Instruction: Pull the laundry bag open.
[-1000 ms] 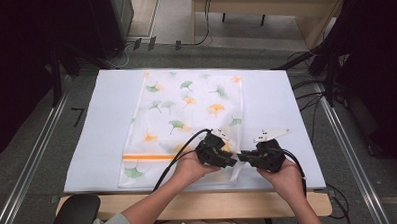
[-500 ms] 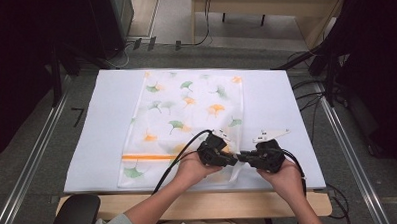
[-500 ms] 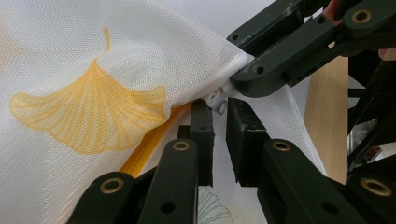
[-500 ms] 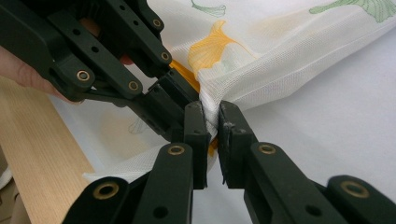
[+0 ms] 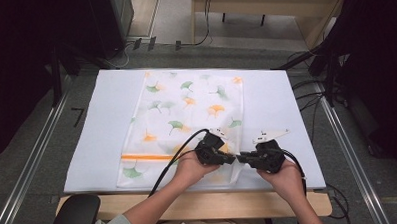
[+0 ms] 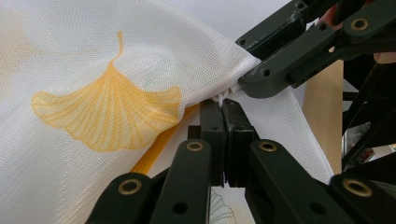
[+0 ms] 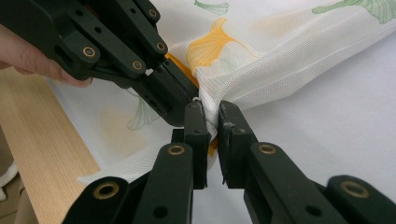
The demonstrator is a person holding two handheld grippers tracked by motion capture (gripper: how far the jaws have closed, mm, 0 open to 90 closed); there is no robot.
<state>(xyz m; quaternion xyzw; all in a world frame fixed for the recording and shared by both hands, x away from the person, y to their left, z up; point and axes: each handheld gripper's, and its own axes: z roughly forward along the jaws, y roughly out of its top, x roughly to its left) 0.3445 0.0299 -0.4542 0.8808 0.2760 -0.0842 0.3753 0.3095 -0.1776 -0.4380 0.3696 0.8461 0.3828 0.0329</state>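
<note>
Now the left gripper has just been closing its jaws, and in the left gripper view they meet on a small white tab, perhaps a zip pull, at the edge of the mesh laundry bag. Earlier frames are too small to show the jaws, and both hands sit at the same near right corner of the bag as a second ago. The right gripper is nipped narrow on a bunched fold of the mesh right beside that tab, so the two jaw tips nearly touch. With both grips set, I judge the next step to be pulling the tab along while the right side holds the cloth taut.

Farther out, the bag lies flat on the white worktop, its long side running away from the person. It is sheer white mesh printed with green and orange ginkgo leaves, with an orange stripe across the near end.
</note>
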